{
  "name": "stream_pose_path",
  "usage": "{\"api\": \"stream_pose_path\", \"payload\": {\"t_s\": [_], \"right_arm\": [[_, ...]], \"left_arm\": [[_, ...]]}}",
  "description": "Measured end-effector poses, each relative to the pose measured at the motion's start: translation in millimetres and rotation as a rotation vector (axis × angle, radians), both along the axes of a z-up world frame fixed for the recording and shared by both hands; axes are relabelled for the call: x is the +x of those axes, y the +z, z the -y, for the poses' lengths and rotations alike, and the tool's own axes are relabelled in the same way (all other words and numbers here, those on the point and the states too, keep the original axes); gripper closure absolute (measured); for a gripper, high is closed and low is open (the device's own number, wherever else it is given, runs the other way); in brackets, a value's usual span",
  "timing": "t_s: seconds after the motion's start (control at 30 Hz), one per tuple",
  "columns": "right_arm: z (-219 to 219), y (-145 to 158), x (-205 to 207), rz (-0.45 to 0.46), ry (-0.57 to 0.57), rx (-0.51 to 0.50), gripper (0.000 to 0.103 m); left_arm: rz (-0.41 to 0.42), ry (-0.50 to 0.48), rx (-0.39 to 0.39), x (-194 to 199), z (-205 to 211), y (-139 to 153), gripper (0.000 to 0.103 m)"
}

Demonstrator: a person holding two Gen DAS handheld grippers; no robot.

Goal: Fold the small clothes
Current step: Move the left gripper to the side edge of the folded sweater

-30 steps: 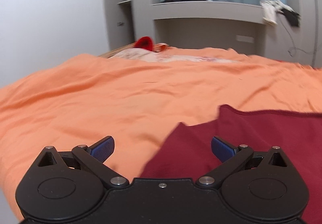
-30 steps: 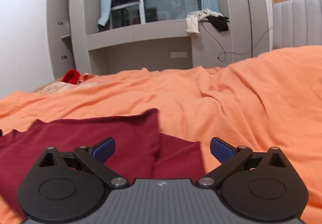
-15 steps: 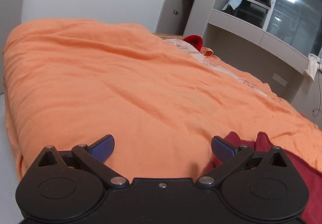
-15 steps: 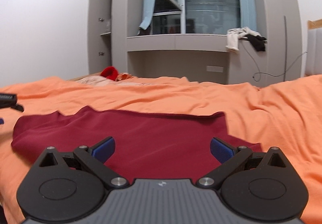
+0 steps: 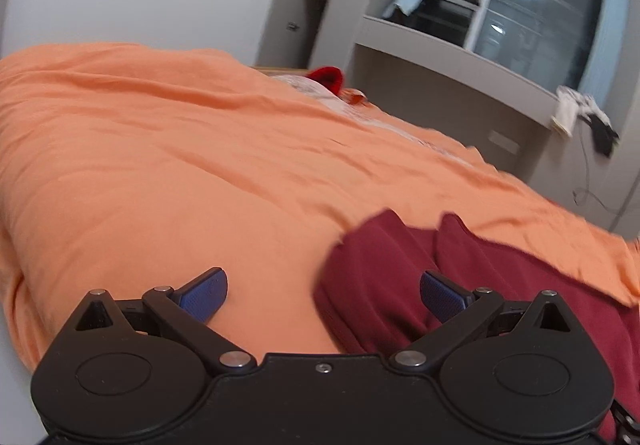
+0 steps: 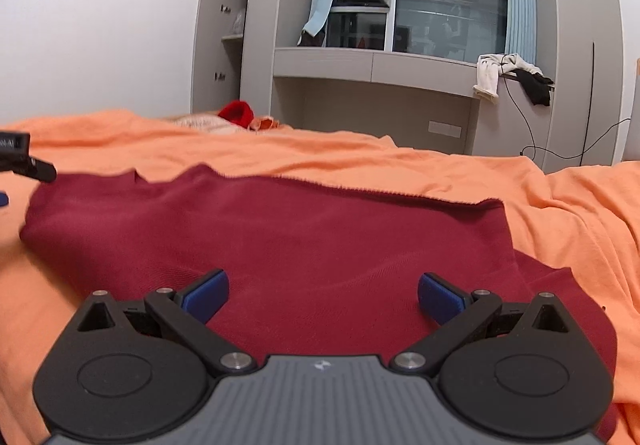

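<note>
Lying flat on the orange bedspread (image 6: 400,161), the dark red knit garment (image 6: 300,241) shows its full spread and ribbed far hem only in the right wrist view; the left wrist view catches just one folded corner (image 5: 380,285). The right gripper (image 6: 322,295) hovers over its middle, fingers apart and empty, while the left gripper (image 5: 322,295), equally spread, straddles the garment's edge.

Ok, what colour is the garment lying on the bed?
Dark red, plain. The garment shows best in the right wrist view, spread on the orange bedcover.

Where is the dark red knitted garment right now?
The dark red knitted garment lies spread flat on the orange bed cover, directly ahead of the open right gripper.
</note>
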State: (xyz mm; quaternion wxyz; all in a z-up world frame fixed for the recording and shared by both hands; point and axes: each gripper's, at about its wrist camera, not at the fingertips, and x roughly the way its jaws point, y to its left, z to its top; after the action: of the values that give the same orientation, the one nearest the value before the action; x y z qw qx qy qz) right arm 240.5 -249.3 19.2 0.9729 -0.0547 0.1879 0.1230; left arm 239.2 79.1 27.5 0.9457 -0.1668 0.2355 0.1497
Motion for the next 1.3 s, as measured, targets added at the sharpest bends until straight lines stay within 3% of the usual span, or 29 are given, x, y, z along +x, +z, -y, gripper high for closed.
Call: {"api": "stream_pose_path", "payload": {"t_s": [0.23,0.53,0.67,0.9,1.13,1.3], "right_arm": [[15,-8,8,-0.066,0.025,0.118,0.000],[18,-8,5,-0.060,0.023,0.123,0.000],[18,-9,4,-0.061,0.023,0.126,0.000],[17,-8,4,-0.059,0.023,0.131,0.000],[18,-8,5,-0.058,0.023,0.136,0.000],[18,-8,4,-0.058,0.023,0.137,0.000]], "left_arm": [[-0.029,-0.024,-0.008,9,5,-2,0.001],[-0.014,-0.036,-0.006,4,6,-1,0.001],[0.045,-0.097,0.008,-18,20,1,0.001],[0.034,-0.248,-0.015,-35,46,-16,0.001],[0.026,-0.386,-0.173,-25,53,-28,0.001],[-0.009,-0.383,-0.124,-18,63,-36,0.001]]}}
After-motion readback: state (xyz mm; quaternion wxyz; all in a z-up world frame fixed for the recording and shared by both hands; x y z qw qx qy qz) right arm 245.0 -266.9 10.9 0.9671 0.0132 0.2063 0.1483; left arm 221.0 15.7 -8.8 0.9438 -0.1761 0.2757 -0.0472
